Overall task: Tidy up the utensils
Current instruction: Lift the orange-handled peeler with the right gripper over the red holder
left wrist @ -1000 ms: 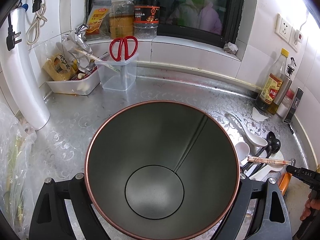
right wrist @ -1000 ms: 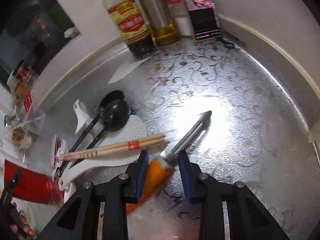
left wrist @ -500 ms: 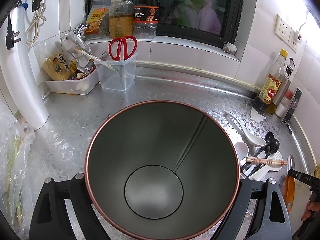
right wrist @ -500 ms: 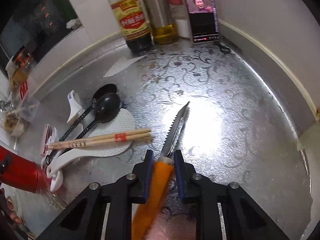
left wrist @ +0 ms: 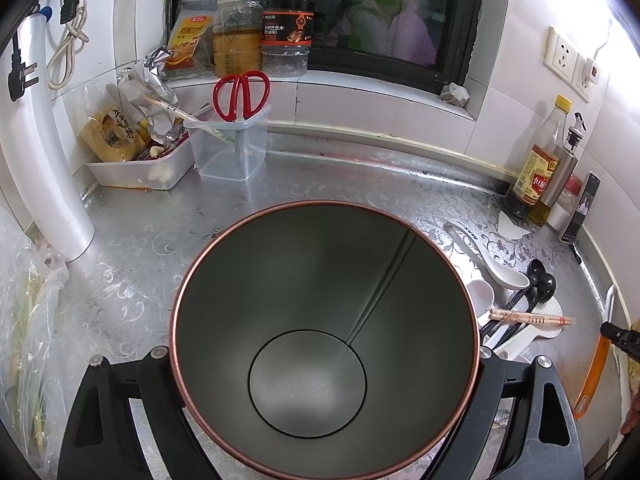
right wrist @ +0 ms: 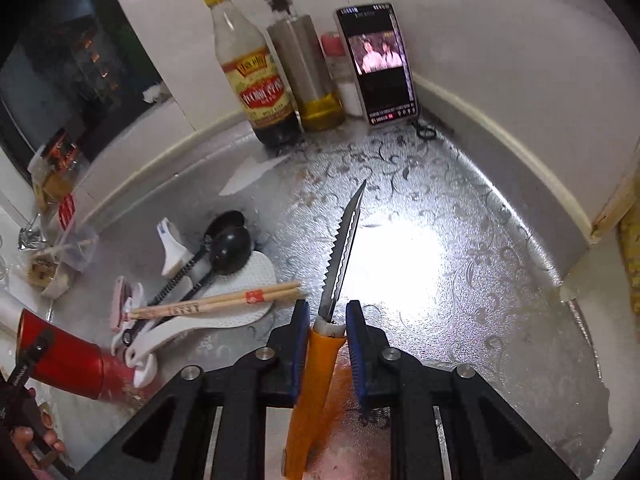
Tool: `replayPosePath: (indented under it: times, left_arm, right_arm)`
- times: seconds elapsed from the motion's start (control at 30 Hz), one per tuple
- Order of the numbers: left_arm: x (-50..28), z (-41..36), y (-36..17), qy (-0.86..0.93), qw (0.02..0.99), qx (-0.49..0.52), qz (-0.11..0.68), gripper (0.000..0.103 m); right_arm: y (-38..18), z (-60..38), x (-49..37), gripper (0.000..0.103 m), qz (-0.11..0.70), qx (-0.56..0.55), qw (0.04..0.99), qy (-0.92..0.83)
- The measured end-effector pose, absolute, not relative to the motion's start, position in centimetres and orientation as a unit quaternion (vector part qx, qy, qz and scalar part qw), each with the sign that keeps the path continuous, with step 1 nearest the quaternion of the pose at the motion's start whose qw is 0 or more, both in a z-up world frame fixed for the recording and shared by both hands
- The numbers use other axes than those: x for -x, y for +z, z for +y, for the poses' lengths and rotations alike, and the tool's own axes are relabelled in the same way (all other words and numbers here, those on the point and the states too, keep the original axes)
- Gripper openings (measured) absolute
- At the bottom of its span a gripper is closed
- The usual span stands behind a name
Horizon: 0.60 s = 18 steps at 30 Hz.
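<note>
The right gripper (right wrist: 328, 334) is clamped on the orange-handled knife (right wrist: 316, 364) at lower centre, blade tilted up off the counter (right wrist: 460, 248). The left gripper (left wrist: 324, 364) grips the dark canister (left wrist: 320, 320). Next, likely: carry the knife over and lower it in, blade down.

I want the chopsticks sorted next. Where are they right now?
In the right wrist view the chopsticks lie left of the right gripper, across the white rice paddle, just in front of the black ladles.
</note>
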<state>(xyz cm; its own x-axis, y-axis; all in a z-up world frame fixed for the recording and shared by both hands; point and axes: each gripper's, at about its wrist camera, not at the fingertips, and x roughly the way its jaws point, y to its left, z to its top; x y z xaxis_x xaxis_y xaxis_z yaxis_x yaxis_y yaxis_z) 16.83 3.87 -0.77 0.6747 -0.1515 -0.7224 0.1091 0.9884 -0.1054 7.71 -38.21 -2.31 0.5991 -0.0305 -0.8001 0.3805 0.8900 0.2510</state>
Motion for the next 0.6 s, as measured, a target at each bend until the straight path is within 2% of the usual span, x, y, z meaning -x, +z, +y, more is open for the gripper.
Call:
replayPosePath:
  times: [0.6]
  left_arm:
    - [-16.9,4.4,-0.7,-0.087,0.916,0.029,0.391,0.091]
  right_arm:
    - [3.6,-33.8,-7.3,0.019,0.388,-0.148,0.906,-0.082]
